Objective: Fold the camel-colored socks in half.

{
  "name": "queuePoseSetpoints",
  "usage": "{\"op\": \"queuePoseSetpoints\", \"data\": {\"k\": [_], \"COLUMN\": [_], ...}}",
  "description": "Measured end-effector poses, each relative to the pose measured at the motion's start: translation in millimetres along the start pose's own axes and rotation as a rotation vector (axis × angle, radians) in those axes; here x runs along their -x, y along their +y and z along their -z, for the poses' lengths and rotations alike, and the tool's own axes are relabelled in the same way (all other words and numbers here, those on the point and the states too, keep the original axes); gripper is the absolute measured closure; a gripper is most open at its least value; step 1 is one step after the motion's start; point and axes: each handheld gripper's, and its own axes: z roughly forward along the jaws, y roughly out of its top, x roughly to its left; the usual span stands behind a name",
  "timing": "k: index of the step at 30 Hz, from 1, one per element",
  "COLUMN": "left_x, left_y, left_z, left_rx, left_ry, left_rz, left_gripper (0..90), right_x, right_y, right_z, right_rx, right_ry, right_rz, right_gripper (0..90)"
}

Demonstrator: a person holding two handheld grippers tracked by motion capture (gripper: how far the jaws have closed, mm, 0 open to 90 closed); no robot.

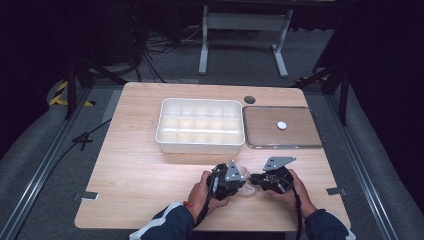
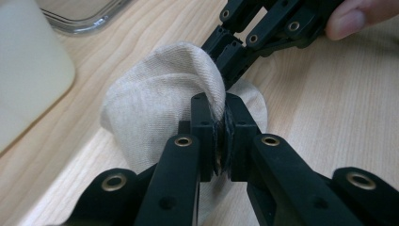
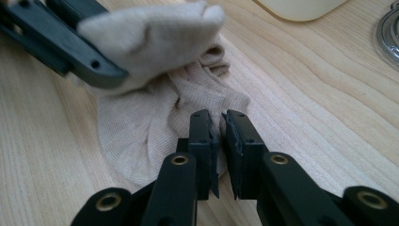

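Note:
A beige ribbed cloth (image 1: 246, 186), like a small sock, lies bunched on the wooden table near its front edge, between both grippers. My left gripper (image 1: 240, 182) is shut on one raised fold of the cloth (image 2: 155, 108); in the left gripper view the fabric sits pinched between its jaws (image 2: 219, 101). Opposite it, my right gripper (image 1: 253, 178) has its jaws closed to a narrow slit on the cloth's other edge (image 3: 141, 122), seen in the right gripper view (image 3: 217, 117). Part of the cloth drapes over the left gripper's finger (image 3: 89, 66).
A white tray (image 1: 200, 146) divided into several compartments stands behind the grippers at mid-table. To its right lies a clear shallow lid (image 1: 300, 142) with a small white disc (image 1: 282, 125) on it. A dark round cap (image 1: 249, 99) sits near the back edge.

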Motion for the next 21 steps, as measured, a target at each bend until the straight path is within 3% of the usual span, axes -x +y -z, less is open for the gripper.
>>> {"op": "queuePoseSetpoints", "data": {"k": [2, 5, 7, 10, 16, 21], "left_x": [0.5, 1.2, 1.0, 2.0, 9.5, 13.0], "left_y": [-0.6, -1.0, -0.5, 0.3, 4.3, 0.4], "left_z": [-3.1, -3.4, -3.7, -4.1, -10.7, -19.6], "left_rx": [-0.01, -0.003, 0.0, 0.009, 0.01, 0.005], "left_ry": [-0.003, -0.004, -0.005, -0.015, -0.031, -0.039], "left_rz": [-0.005, -0.004, -0.004, 0.007, -0.014, 0.0], "left_gripper": [84.8, 84.8, 84.7, 84.7, 84.3, 82.0], "right_x": [0.8, 4.7, 7.4, 7.4, 1.2, 1.1], "right_y": [1.1, 3.0, 0.8, -4.9, -1.9, -1.9], "right_z": [2.5, 15.4, 17.7, 9.3, 5.4, 5.3], "right_rx": [-0.004, 0.047, 0.025, -0.045, -0.046, -0.046], "right_ry": [-0.001, -0.017, -0.051, -0.023, -0.017, -0.023], "right_rz": [0.006, 0.0, 0.006, 0.009, 0.015, 0.022], "right_gripper": [75.8, 79.9, 82.5, 86.5, 88.0, 86.5]}}
